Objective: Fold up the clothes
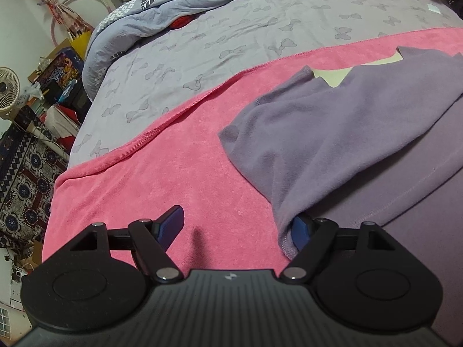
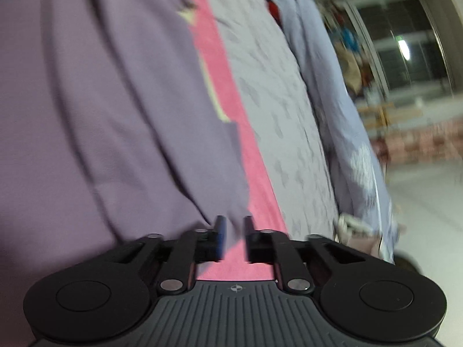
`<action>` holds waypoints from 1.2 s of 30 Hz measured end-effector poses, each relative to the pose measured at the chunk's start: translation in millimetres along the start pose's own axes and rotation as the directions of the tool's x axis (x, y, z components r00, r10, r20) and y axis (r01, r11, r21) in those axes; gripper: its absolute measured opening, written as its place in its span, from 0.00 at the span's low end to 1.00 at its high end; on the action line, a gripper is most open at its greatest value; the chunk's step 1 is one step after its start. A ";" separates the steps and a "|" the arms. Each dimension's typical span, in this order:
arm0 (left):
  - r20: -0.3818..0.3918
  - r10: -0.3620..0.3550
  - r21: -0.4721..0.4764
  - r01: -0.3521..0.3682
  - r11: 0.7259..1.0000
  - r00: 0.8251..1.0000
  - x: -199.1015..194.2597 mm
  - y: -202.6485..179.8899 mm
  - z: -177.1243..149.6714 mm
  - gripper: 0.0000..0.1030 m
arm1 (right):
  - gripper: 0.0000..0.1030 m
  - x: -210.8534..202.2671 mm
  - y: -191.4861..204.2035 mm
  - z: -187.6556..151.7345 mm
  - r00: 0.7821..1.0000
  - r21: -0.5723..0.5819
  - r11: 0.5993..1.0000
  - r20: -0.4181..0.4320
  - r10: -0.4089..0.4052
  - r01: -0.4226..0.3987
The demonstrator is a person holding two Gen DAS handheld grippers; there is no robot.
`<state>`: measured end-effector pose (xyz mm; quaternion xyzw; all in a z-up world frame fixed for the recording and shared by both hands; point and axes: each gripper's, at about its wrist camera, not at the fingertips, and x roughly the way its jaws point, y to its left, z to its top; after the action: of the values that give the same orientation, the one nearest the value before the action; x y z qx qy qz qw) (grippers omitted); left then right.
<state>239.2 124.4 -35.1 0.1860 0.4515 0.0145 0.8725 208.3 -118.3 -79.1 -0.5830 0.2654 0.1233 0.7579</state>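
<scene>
The garment (image 1: pixel 332 133), a purple fleece piece, lies on a pink towel (image 1: pixel 162 167) spread over the bed sheet (image 1: pixel 231 37). The left gripper (image 1: pixel 234 228) stands wide open; its right finger is under a draped edge of the garment, and its left finger is over bare towel. The right gripper (image 2: pixel 233 237) is at a narrow gap with nothing visible between its fingers, just beside the garment's edge (image 2: pixel 237 173). I think the risk is that the left gripper closes on one layer only, or catches the towel too, so the fold drags crooked. The right view is blurred, so contact there is unclear. The garment is cut off at the frame, and its full shape is hidden.
</scene>
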 end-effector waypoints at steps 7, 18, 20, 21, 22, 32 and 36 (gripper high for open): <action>-0.007 -0.008 -0.010 0.008 1.000 1.000 1.3 1.8 -0.4 0.76 | 0.60 -1.3 35.3 12.2 0.988 -0.204 0.979 0.157 0.003 0.029; -0.002 -0.012 -0.021 0.012 1.000 1.000 3.0 2.1 -2.8 0.77 | 0.16 30.2 13.0 15.1 0.995 -0.165 0.985 0.096 -0.035 0.051; -0.002 -0.011 -0.021 0.011 1.000 1.000 2.8 1.8 -2.7 0.77 | 0.11 29.4 13.5 12.5 0.996 -0.168 0.985 0.087 -0.033 0.047; -0.001 -0.012 -0.020 0.012 1.000 1.000 2.3 2.0 -2.5 0.77 | 0.04 26.6 12.9 10.8 0.996 -0.163 0.985 0.084 -0.034 0.048; 0.000 -0.012 -0.017 0.012 1.000 1.000 1.2 2.4 -2.1 0.77 | 0.04 23.7 12.3 9.1 0.996 -0.159 0.986 0.082 -0.035 0.048; -0.005 -0.026 0.019 0.027 0.999 1.000 -5.3 4.2 -7.4 0.77 | 0.05 -4.7 5.9 -8.3 0.997 -0.111 0.993 0.055 -0.046 0.052; -0.014 -0.041 0.041 0.041 0.998 0.999 -4.4 4.3 -5.6 0.77 | 0.05 4.2 23.4 -12.0 0.998 -0.101 0.993 -0.019 0.058 -0.059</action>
<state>232.8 129.3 -33.1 0.1945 0.4611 -0.0115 0.8657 197.0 -123.4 -102.7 -0.6137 0.2820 0.1540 0.7212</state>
